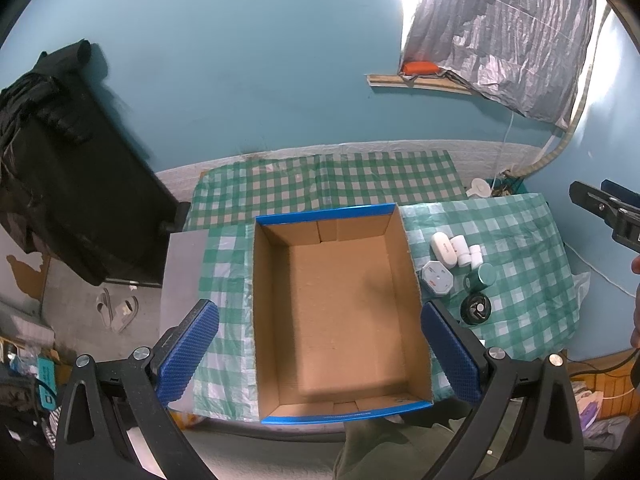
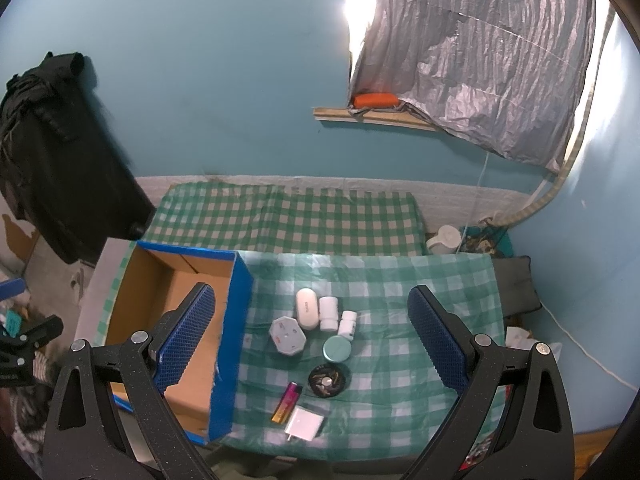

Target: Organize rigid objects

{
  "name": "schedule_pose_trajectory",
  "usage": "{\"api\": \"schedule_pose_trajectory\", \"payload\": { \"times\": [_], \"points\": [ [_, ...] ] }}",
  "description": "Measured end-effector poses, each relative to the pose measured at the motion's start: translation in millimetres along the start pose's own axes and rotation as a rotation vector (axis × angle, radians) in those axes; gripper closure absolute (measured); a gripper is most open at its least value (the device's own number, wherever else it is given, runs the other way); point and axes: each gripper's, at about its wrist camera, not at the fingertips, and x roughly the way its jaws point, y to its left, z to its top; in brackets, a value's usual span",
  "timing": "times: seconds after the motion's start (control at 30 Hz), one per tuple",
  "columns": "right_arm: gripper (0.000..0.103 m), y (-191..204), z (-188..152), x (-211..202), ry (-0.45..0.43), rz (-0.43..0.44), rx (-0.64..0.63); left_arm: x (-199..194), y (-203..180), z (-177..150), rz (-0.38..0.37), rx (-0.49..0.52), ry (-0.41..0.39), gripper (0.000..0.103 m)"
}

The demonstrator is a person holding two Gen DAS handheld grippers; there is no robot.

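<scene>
Two grippers hang spread and empty over the table (image 2: 400, 360): the left gripper (image 1: 320, 354) straddles the empty cardboard box (image 1: 340, 304), the right gripper (image 2: 312, 338) brackets the white case (image 2: 307, 313), bottles, octagonal box (image 2: 287, 336), teal jar (image 2: 337, 349) and lighter (image 2: 286, 402).

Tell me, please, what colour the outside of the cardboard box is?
Blue outside, plain brown inside; the box shows this best in the right wrist view.

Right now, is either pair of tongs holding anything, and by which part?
Nothing is held. The left tongs hang open over the cardboard box; the right tongs hang open above the small items on the checked cloth.
</scene>
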Motion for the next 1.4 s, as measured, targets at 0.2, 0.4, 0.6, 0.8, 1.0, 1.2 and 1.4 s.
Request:
{"api": "schedule_pose_trajectory", "payload": {
  "times": [0.2, 0.4, 0.6, 0.8, 1.0, 1.2, 1.4],
  "points": [
    [0.005, 0.5, 1.1, 1.3, 0.002, -0.002, 0.0, 0.2, 0.4, 0.4, -0.001, 0.0, 0.002, 0.001],
    [0.005, 1.6, 2.4, 2.9, 0.006, -0.002, -0.001, 1.1, 0.7, 0.2, -0.001, 0.0, 0.003, 0.001],
    [0.005, 3.7, 1.1, 8.6, 0.019, -0.004, -0.002, 4.5, 4.4, -0.4, -0.002, -0.001, 0.007, 0.001],
    [0.005, 6.8, 2.1, 11.0, 0.037, -0.006, -0.003, 9.9, 10.7, -5.0, -0.005, -0.011, 0.017, 0.001],
    [0.005, 4.8, -3.4, 21.3, 0.077, 0.007, -0.006, 21.7, 26.7, -12.7, -0.009, -0.029, 0.045, 0.001],
    [0.005, -5.2, -13.9, 38.9, 0.142, 0.001, 0.002, 44.2, 57.9, -24.0, -0.011, -0.074, 0.103, 0.001],
    [0.005, -18.0, -33.4, 67.4, 0.22, -0.059, 0.017, 75.5, 91.5, -41.5, 0.029, -0.093, 0.178, 0.002]
  ]
}}
